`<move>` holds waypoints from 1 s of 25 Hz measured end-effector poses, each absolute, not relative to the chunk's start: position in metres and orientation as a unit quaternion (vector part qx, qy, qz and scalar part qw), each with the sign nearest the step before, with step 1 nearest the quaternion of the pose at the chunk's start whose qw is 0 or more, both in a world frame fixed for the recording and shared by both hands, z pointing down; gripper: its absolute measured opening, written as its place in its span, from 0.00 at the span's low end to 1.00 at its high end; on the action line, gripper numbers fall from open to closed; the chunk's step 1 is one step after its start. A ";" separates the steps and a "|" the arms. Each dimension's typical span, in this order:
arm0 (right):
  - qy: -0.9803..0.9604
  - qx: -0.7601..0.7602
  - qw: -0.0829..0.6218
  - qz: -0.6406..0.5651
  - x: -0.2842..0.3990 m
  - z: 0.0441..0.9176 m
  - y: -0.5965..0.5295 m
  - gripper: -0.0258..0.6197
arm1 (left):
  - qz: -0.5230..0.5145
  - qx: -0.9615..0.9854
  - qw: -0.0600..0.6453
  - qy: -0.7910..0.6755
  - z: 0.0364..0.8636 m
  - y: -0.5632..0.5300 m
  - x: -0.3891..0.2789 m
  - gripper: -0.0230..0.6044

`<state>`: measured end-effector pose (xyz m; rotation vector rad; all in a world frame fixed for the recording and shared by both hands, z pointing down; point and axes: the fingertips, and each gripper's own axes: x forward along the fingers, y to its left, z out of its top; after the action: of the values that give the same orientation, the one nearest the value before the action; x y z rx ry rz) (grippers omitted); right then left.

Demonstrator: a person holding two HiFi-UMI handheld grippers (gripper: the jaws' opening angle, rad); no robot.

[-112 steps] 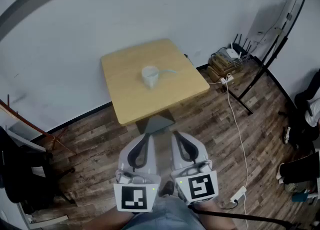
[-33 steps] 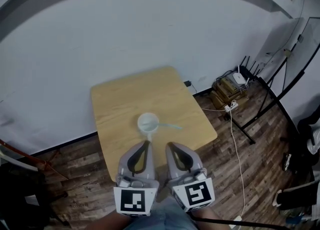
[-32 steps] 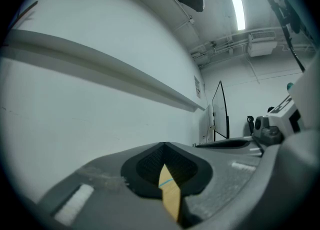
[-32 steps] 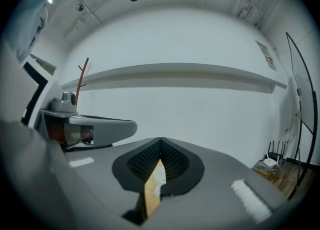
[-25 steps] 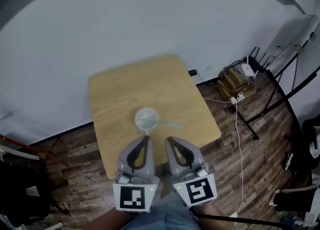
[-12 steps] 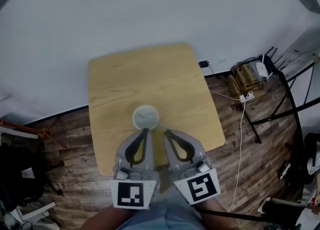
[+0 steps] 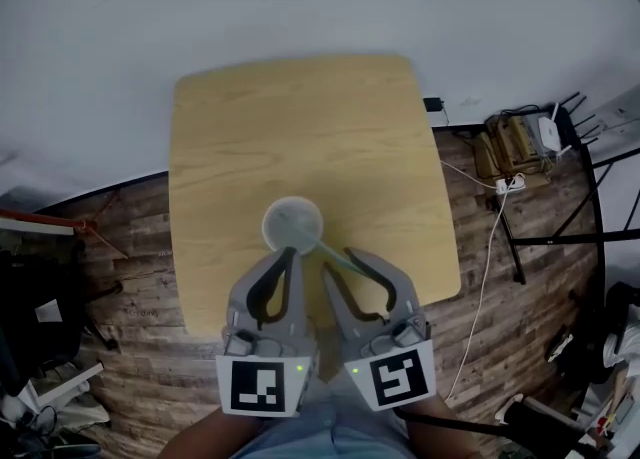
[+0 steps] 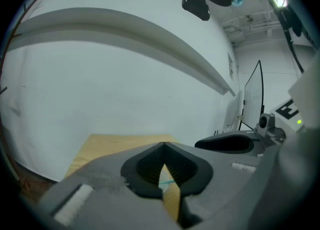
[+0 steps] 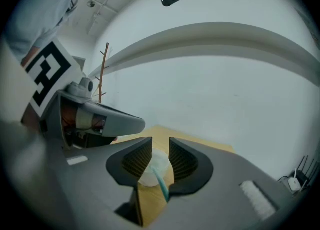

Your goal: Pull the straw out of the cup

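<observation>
Head view: cup [image 7: 292, 224] stands near front edge of worktop [image 7: 300, 107]. Left tongs [image 7: 290, 251] clenched, empty, tips just short of cup. Right tongs [image 7: 338, 260] beside them.
Right gripper view only: straw [image 9: 159, 183] stands in cup, leaning out toward camera. Jaws have just been opening, now spread; cup and straw framed between pads, not pressed.
Left gripper view: own clenched jaws block cup; sliver of straw shows through gap.
Right of worktop: power strip [image 7: 508, 185] on floor [image 7: 130, 247].

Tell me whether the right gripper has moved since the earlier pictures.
Yes: the right gripper came forward over the table to the cup; its jaws have just been opening, straw between them.
</observation>
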<state>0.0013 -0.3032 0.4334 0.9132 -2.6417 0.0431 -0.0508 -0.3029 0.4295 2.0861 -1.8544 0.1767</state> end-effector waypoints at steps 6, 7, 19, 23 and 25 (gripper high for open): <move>-0.932 0.302 0.194 0.047 0.005 0.462 -0.316 0.22 | 0.073 0.719 0.195 -0.663 0.452 -0.313 -0.053 0.07; -0.934 0.295 0.197 0.051 0.003 0.467 -0.317 0.22 | 0.073 0.718 0.198 -0.664 0.455 -0.314 -0.054 0.07; -0.934 0.258 0.232 0.081 -0.005 0.507 -0.313 0.19 | 0.083 0.706 0.226 -0.666 0.484 -0.315 -0.057 0.07; -0.934 0.259 0.231 0.089 -0.004 0.511 -0.312 0.15 | 0.086 0.705 0.232 -0.665 0.488 -0.314 -0.055 0.07; -0.933 0.260 0.230 0.092 -0.003 0.512 -0.313 0.13 | 0.087 0.703 0.235 -0.665 0.490 -0.314 -0.055 0.07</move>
<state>-0.0031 -0.3125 0.5119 0.7154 -2.5667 0.2541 -0.0550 -0.3143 0.4900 1.9292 -1.8253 0.2388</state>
